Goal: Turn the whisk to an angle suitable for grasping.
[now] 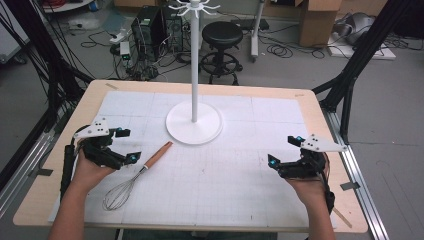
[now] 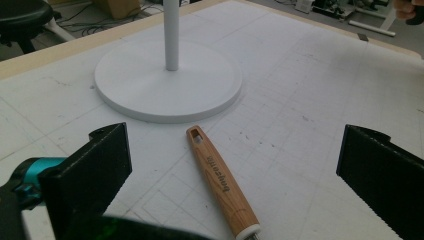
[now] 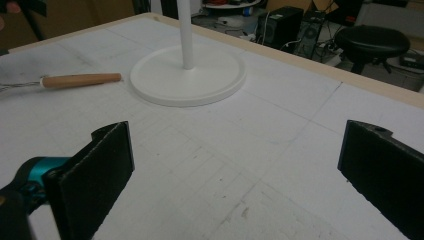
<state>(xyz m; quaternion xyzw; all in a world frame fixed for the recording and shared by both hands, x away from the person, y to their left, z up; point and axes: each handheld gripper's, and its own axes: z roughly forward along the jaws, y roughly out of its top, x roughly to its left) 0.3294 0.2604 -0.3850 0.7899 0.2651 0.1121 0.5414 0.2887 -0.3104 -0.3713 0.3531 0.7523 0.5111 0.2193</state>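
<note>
The left gripper (image 2: 235, 175) hangs with jaws spread wide over the whisk (image 1: 134, 178), which lies on the desk (image 1: 240, 170) just short of the white stand's base (image 1: 194, 129). It looks light: stiff wooden handle (image 2: 221, 181), springy wires (easily bent), so the handle is probably the place to grip. Dark lettering runs along it, too blurred to read. The right gripper (image 1: 285, 150) is open too, well apart.

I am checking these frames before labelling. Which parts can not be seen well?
- Whisk: wire head cut off by the left gripper view's bottom edge.
- Stand: hooks cropped by the high view's top edge.
- Handle lettering: too blurred to read.
</note>
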